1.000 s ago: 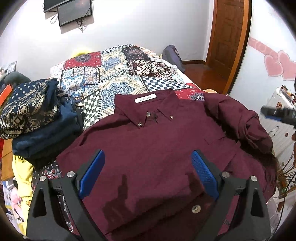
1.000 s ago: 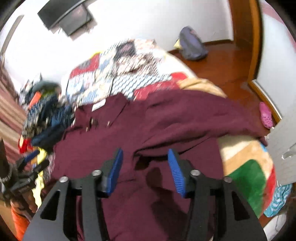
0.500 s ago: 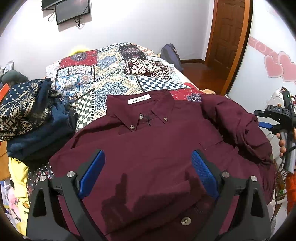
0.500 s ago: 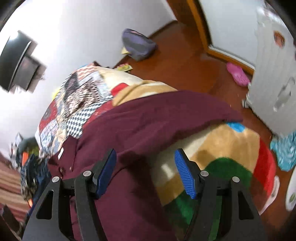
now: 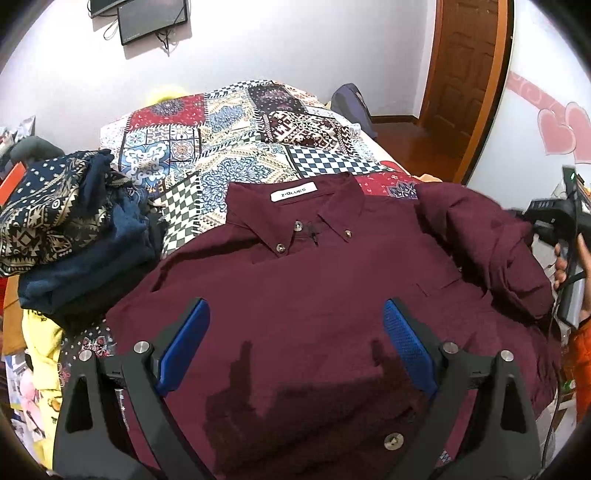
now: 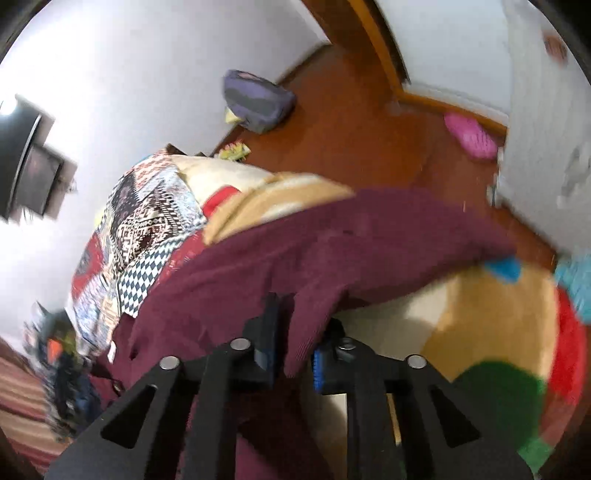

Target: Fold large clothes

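A maroon button-down shirt (image 5: pixel 314 280) lies face up on the bed (image 5: pixel 236 122), collar toward the far wall, a white label showing inside the neck. Under it is a patchwork bedspread (image 5: pixel 221 147) of checks and patterned squares, and along the bed's near right edge a blanket (image 6: pixel 498 332) in tan, red and green blocks.

The left hand-held gripper (image 5: pixel 295 347) hovers over the lower front of the shirt with its blue pads (image 5: pixel 184 343) wide apart and nothing between them; its shadow falls on the cloth just beneath.

The right hand-held gripper (image 6: pixel 291 343) is at the shirt's right side, over the bed's edge. Its jaws have come together on a fold of the maroon fabric, which bunches up between the two blue pads and drapes from them. From the left side's camera, the person's hand (image 5: pixel 576 266) shows on the handle at the far right, next to the rumpled sleeve (image 5: pixel 491 251).

No box or basket holds any of the clothes. What there is sits in a loose pile (image 5: pixel 66 236) on the left of the bed: dark blue garments, one with a gold print, stacked just beside the shirt's shoulder, with something yellow (image 5: pixel 40 332) below them.

On the wooden floor (image 6: pixel 351 129) beyond the bed, a grey-purple bag (image 6: pixel 258 99) rests against the wall, and a pink slipper (image 6: pixel 469 136) lies near the door frame. A dark screen (image 5: pixel 151 18) hangs on the far wall.
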`<action>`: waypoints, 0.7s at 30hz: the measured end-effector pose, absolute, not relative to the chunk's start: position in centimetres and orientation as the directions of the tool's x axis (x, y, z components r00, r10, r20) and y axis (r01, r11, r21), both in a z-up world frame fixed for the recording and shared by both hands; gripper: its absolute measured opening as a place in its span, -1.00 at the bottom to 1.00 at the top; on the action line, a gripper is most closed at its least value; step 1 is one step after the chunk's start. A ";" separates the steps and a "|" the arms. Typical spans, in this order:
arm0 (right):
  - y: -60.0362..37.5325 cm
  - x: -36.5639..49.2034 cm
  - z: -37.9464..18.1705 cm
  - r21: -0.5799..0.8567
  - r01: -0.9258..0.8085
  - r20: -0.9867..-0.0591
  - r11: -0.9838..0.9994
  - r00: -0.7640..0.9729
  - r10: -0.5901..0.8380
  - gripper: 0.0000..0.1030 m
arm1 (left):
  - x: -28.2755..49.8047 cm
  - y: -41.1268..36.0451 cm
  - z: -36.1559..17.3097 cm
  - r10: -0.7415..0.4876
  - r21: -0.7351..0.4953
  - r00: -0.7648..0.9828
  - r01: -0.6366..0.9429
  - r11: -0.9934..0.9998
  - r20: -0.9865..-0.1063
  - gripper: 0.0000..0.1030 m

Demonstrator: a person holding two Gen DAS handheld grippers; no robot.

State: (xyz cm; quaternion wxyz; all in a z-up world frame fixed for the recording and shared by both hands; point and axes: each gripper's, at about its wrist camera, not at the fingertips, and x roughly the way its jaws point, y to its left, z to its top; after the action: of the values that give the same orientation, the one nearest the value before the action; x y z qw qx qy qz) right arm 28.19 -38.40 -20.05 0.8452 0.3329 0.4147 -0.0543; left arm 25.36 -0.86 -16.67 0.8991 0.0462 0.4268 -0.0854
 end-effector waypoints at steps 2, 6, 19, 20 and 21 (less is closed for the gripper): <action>-37.7 28.1 -17.9 0.503 0.324 -0.716 0.801 0.675 0.177 -0.82 | 25.1 -0.6 -16.4 -0.118 0.006 0.627 0.192 0.981 -0.770 0.84; -35.2 27.3 -11.9 0.488 0.191 -0.632 0.852 0.750 0.194 -0.84 | 24.3 0.3 -15.3 -0.120 -0.001 0.653 0.180 0.984 -0.748 0.84; -18.6 25.2 -2.3 0.377 -0.302 -0.498 0.875 0.731 0.467 -0.85 | 21.6 6.4 -12.5 -0.088 -0.035 0.724 0.088 0.996 -0.684 0.84; -16.6 25.0 -3.1 0.370 -0.336 -0.522 0.866 0.697 0.493 -0.85 | 21.4 6.8 -12.5 -0.084 -0.036 0.725 0.081 0.996 -0.683 0.84; -15.1 25.0 -4.0 0.365 -0.356 -0.544 0.860 0.668 0.508 -0.85 | 21.0 7.6 -12.6 -0.076 -0.038 0.727 0.069 0.997 -0.682 0.84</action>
State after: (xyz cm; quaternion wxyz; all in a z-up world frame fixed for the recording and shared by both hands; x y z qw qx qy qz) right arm 25.02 -15.13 -4.05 0.9060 0.1147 0.3306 0.2383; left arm 21.03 7.58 -12.57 0.9292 -0.0048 0.3674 -0.0391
